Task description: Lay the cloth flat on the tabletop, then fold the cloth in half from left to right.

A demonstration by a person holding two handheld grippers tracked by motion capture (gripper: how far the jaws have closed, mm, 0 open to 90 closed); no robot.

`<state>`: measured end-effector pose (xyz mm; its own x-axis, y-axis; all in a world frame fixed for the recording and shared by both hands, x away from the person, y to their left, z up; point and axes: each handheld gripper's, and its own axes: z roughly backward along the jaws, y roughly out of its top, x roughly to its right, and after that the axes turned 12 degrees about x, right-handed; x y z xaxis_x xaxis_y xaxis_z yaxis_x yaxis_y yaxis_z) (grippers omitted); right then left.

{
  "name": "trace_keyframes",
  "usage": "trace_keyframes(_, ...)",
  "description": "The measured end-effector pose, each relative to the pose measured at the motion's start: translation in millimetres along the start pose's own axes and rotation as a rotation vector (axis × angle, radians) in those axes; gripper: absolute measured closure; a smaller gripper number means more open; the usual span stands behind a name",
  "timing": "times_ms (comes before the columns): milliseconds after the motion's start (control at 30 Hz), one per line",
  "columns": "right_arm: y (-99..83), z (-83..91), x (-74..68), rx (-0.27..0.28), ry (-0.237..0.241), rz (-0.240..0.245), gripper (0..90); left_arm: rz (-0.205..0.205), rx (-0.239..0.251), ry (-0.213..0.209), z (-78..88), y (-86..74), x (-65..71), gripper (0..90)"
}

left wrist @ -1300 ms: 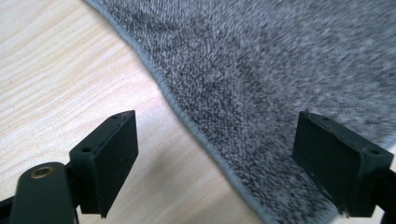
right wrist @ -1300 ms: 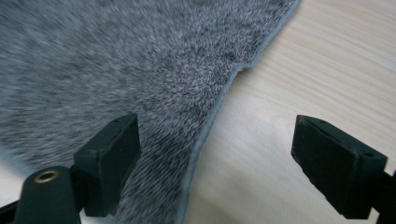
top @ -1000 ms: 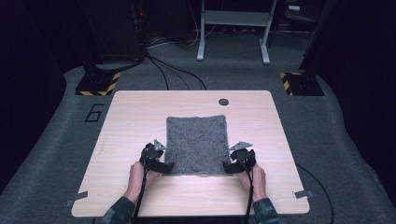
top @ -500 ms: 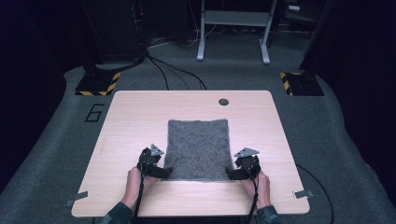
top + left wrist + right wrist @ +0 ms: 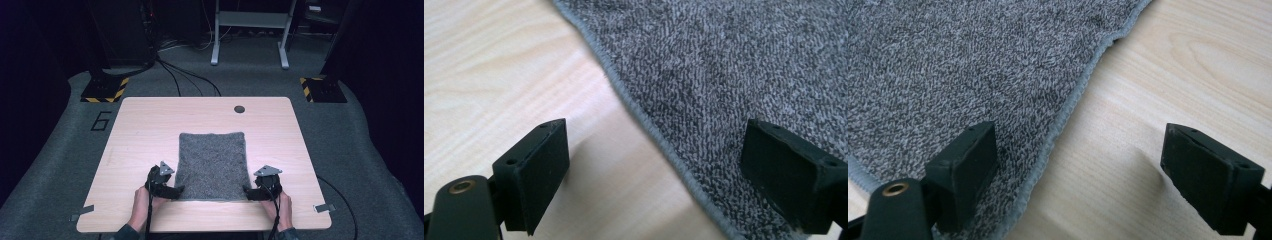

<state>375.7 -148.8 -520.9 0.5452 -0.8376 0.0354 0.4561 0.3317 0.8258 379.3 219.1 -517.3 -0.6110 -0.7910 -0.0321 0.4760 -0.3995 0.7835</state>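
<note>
**Both jaws straddle the cloth's near corners**

The grey, speckled terry cloth (image 5: pixel 212 165) lies flat mid-way across the pale wooden desk (image 5: pixel 145 125), its near edge by the front. The left hand-held gripper (image 5: pixel 664 175) gapes wide over the hemmed left edge, gripping nothing. The right hand-held gripper (image 5: pixel 1083 175) does likewise at the right edge. This looks like grasp set-up: next, each must lower and pinch its corner.

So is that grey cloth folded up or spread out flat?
Spread flat: the grey cloth lies as one rectangle on the table, its hemmed edge resting against the wood.
</note>
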Motion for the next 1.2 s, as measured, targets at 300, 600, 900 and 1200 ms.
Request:
trace_keyframes(300, 8.9, 9.5, 0.7, 0.069, 0.059, -0.046, 14.3, 0.031, 0.051, -0.026, 16.3, 17.1, -2.8, 6.4)
trace_keyframes(600, 27.4, 11.0, -11.5, 0.078, 0.077, -0.019, 13.7, 0.116, 0.086, -0.027, 17.9, 28.0, -33.5, 1.4)
trace_keyframes(900, 41.1, 3.8, -31.8, 0.087, 0.122, -0.004, 13.7, 0.186, 0.108, -0.060, 2.9, 43.6, -55.8, 0.2)
trace_keyframes(1200, 50.3, -13.7, -58.9, 0.063, 0.189, 0.012, 8.7, 0.167, 0.071, -0.063, -21.7, 65.3, -68.2, 0.8)
